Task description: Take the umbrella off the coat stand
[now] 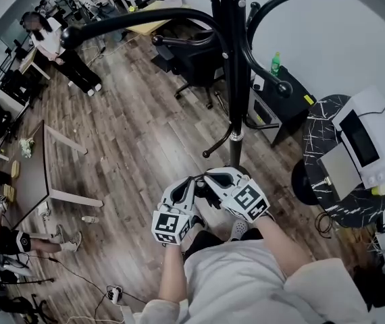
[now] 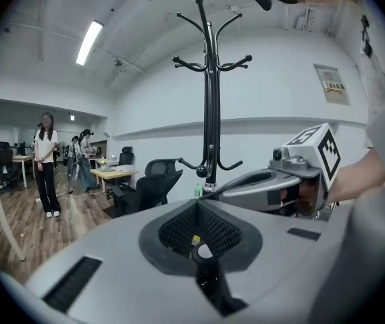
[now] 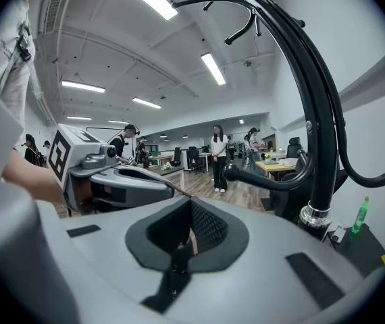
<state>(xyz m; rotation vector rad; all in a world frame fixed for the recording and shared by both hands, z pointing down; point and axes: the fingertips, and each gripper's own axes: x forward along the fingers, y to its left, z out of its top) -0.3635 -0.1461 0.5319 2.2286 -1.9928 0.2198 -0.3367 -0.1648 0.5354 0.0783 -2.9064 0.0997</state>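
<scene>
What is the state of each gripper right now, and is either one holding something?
Left gripper: closed, holding nothing.
Right gripper: closed, holding nothing.

coat stand (image 1: pixel 235 79) close ahead; open floor (image 1: pixel 138 155) leftward

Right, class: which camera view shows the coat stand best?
The left gripper view: the coat stand rises upright, clear from its top hooks to its lower hooks, with only the base hidden. The head view looks steeply down the coat stand, so it is foreshortened. The right gripper view catches the coat stand close at the right, with its top cropped.
</scene>
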